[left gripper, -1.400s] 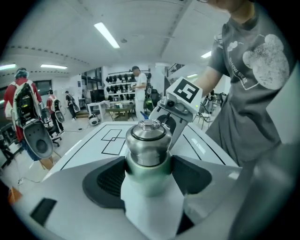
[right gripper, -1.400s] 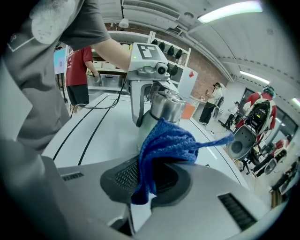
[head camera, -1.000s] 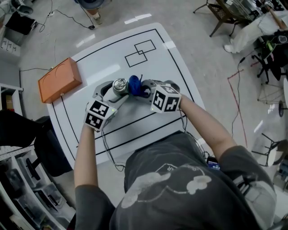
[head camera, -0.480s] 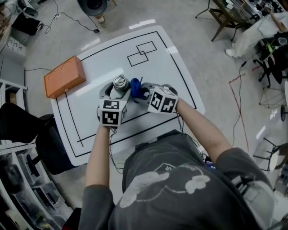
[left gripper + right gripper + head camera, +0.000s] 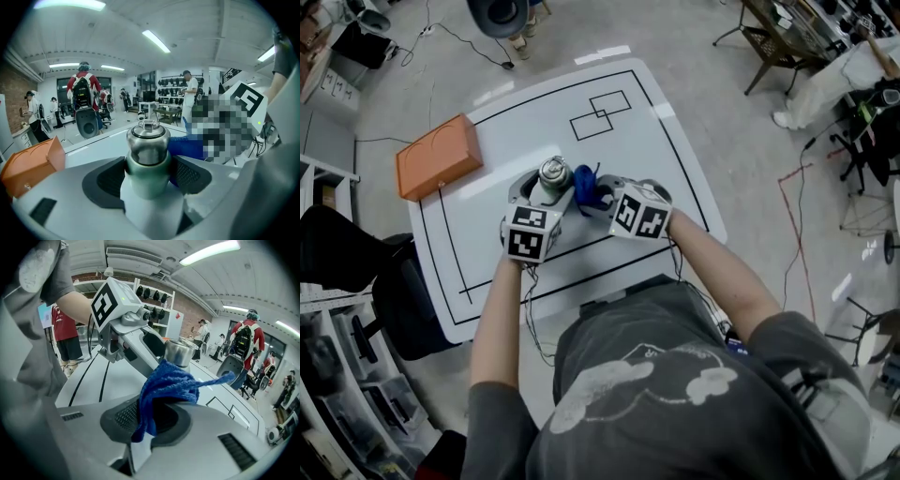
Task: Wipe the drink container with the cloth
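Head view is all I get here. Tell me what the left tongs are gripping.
Observer: The left tongs are clamped on the metal bottle, one jaw on each side of its body.
Operator: Now report the right tongs.
Observer: The right tongs pinch the blue cloth, and a bunch of it sticks out ahead of them.
Operator: Say where the cloth meets the bottle.
Observer: In the left gripper view it sits against the bottle's right side.

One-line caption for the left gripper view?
Left gripper holds the bottle; blue cloth beside it.
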The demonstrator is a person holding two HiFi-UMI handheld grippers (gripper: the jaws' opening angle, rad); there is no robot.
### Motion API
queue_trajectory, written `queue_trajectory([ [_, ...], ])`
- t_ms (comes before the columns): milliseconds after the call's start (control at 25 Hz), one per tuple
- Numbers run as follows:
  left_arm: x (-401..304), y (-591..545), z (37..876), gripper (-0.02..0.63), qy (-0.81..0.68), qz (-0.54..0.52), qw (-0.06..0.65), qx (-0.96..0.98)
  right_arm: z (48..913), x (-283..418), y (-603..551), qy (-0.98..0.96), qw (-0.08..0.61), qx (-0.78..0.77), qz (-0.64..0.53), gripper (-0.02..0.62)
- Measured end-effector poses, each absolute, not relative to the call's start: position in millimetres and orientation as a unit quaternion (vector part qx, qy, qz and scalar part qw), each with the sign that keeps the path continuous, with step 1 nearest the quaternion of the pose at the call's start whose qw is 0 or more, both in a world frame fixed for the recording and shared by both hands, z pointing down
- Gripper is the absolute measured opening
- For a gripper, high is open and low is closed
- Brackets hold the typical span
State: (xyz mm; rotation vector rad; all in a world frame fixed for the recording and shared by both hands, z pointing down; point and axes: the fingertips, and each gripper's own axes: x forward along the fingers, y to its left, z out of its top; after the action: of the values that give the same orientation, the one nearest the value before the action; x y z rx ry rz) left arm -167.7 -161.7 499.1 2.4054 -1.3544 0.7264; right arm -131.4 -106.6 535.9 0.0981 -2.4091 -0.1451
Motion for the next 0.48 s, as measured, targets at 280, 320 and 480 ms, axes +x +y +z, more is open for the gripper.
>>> queue_trajectory([
  [280, -170, -150, 502, 0.312, -0.330, 0.277, 0.111, 0.895, 535, -130, -107, -0.934, 0.353, 0.029, -0.056, 0.043],
  [320, -170, -149, 502, 0.312, -0.304, 0.279, 0.108, 0.905, 535, -130, -108, -0.934, 0.352, 0.028, -0.054, 0.043],
  [480, -182, -145, 506, 0.313, -0.200, 0.332, 0.063, 0.920, 534, -132, -108, -0.935, 0.349, 0.021, -0.053, 0.043],
])
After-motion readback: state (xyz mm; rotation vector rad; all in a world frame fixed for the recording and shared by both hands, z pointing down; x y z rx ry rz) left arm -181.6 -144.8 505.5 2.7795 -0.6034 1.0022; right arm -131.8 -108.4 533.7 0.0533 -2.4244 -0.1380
